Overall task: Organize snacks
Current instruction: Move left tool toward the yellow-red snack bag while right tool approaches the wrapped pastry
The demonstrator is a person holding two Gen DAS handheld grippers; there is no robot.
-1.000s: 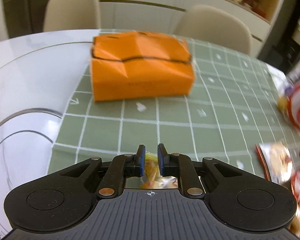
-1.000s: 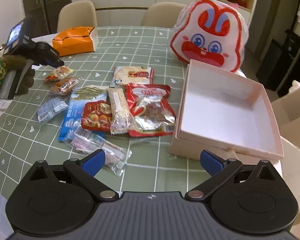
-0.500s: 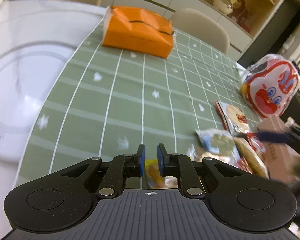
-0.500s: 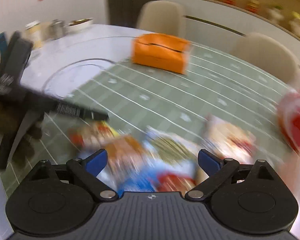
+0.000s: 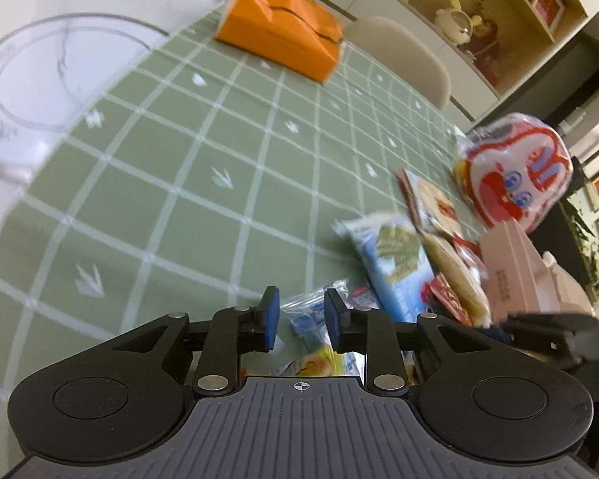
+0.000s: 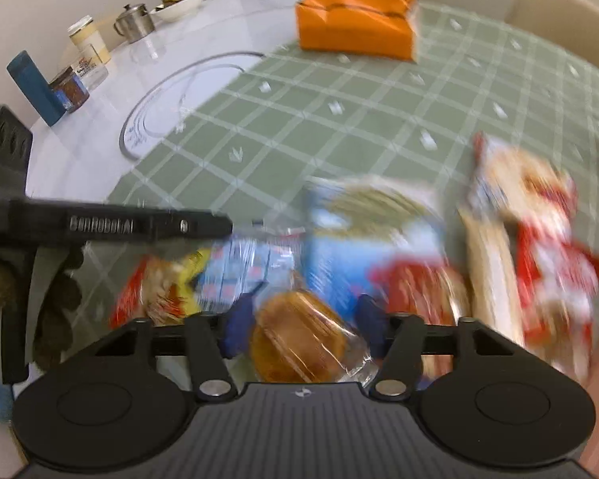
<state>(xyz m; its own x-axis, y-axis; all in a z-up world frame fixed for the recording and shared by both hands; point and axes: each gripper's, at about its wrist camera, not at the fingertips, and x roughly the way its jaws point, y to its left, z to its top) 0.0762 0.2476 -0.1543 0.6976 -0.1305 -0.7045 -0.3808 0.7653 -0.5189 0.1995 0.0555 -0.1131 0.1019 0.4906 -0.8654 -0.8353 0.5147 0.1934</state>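
We see our left tool [image 5: 297, 317] low over the green cloth [image 5: 171, 167] on the counter [image 5: 24, 12]. Its two blue tips stand a little apart, with a small gap between them. A clear blue snack bag [image 5: 305, 319] shows in the gap, and a yellow snack [image 5: 319, 361] lies under the tool, but we cannot tell if the tips touch either one.

Our right tool [image 6: 303, 325] is spread wide, with a round brown bun [image 6: 299, 343] in clear wrap sitting between its blue tips. The picture is blurry, so we cannot tell if the tips touch the bun.

We use the orange box [image 6: 355, 22] as our mark. It sits at the far end of the cloth. The snack pile lies well apart from it, on the near side. In the pile, a blue bag [image 6: 339, 247] lies just beyond the bun, a red and yellow snack [image 6: 159, 291] lies left of the bun, and red packs [image 6: 547, 247] lie to the right.

In the left view, a red and white bunny bag [image 5: 511, 175] stands far right of the orange box, and a pink box [image 5: 515, 275] sits just below the bunny bag.
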